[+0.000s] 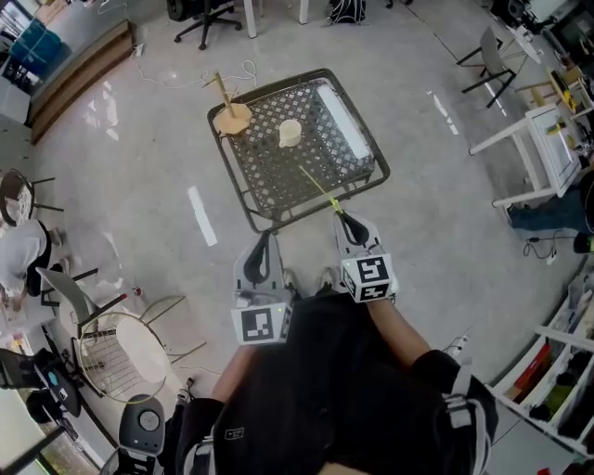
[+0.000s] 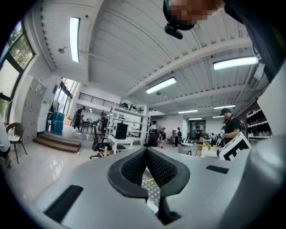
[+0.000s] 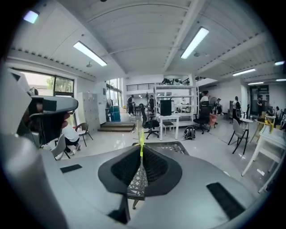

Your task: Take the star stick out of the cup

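Observation:
A cream cup [image 1: 290,133] stands upright on the dark mesh table [image 1: 269,190]. A thin yellow-green stick [image 1: 320,188] is outside the cup and slants over the table's near edge. My right gripper [image 1: 340,213] is shut on its near end. In the right gripper view the stick [image 3: 141,144] pokes up from between the closed pads of that gripper [image 3: 141,151]; I cannot make out its star end. My left gripper [image 1: 266,237] hovers just off the table's near edge, shut with nothing in it. In its own view the left gripper [image 2: 146,151] has its tips touching.
A wooden stand with an upright dowel [image 1: 230,113] sits on the table's far left corner. A long white object [image 1: 342,119] lies along the right side. Office chairs [image 1: 206,14] stand behind, a white table [image 1: 548,139] to the right, and a round wire table [image 1: 121,357] at lower left.

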`<action>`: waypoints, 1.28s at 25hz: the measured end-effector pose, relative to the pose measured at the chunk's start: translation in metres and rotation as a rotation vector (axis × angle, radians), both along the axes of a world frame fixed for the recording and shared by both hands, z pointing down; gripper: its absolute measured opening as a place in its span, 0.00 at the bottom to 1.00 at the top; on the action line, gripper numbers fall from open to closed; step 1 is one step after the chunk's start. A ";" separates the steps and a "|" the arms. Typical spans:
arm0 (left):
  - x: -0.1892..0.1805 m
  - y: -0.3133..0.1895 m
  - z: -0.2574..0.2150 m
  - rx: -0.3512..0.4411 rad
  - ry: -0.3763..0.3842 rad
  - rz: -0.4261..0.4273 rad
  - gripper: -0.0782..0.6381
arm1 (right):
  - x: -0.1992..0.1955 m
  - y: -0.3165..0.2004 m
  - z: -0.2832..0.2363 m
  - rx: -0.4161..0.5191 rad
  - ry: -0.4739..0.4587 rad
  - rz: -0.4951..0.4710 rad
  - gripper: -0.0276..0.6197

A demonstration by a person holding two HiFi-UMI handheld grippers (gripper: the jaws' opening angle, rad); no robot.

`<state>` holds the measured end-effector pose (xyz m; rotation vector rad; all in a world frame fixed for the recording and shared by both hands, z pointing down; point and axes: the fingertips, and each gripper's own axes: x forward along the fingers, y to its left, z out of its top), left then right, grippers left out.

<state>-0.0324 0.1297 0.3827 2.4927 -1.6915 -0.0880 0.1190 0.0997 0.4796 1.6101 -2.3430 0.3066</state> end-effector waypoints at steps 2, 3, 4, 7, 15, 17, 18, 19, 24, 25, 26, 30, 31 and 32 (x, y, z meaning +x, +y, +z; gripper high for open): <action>0.008 0.003 0.001 -0.002 -0.006 -0.005 0.13 | 0.007 0.005 -0.004 0.000 -0.022 -0.006 0.07; 0.012 0.005 0.002 -0.002 -0.014 -0.005 0.13 | 0.010 0.008 -0.006 0.000 -0.030 -0.010 0.07; 0.015 0.006 0.003 -0.003 -0.023 -0.006 0.13 | 0.012 0.010 -0.008 0.001 -0.037 -0.015 0.07; 0.025 0.009 0.008 -0.005 -0.041 -0.011 0.13 | 0.019 0.014 -0.013 0.010 -0.060 -0.030 0.07; 0.040 0.018 0.012 -0.008 -0.074 -0.020 0.13 | 0.032 0.031 -0.020 0.013 -0.091 -0.051 0.07; 0.042 0.018 0.011 -0.004 -0.072 -0.022 0.13 | 0.035 0.033 -0.017 0.004 -0.092 -0.057 0.07; 0.043 0.019 0.011 -0.002 -0.079 -0.021 0.13 | 0.035 0.033 -0.016 0.001 -0.091 -0.061 0.07; 0.043 0.019 0.011 -0.002 -0.083 -0.020 0.13 | 0.036 0.034 -0.015 -0.001 -0.090 -0.064 0.07; 0.046 0.020 0.007 0.000 -0.068 -0.025 0.13 | 0.038 0.035 -0.016 -0.003 -0.091 -0.066 0.07; 0.046 0.019 0.007 0.002 -0.072 -0.023 0.13 | 0.037 0.034 -0.016 -0.003 -0.092 -0.067 0.07; 0.046 0.019 0.007 0.004 -0.071 -0.023 0.13 | 0.037 0.034 -0.016 -0.003 -0.094 -0.067 0.07; 0.046 0.016 0.005 0.007 -0.049 -0.029 0.13 | 0.035 0.032 -0.015 -0.005 -0.100 -0.068 0.07; 0.046 0.016 0.004 0.006 -0.043 -0.031 0.13 | 0.035 0.032 -0.015 -0.005 -0.100 -0.068 0.07; 0.046 0.015 0.004 0.005 -0.041 -0.031 0.13 | 0.034 0.031 -0.015 -0.006 -0.100 -0.067 0.07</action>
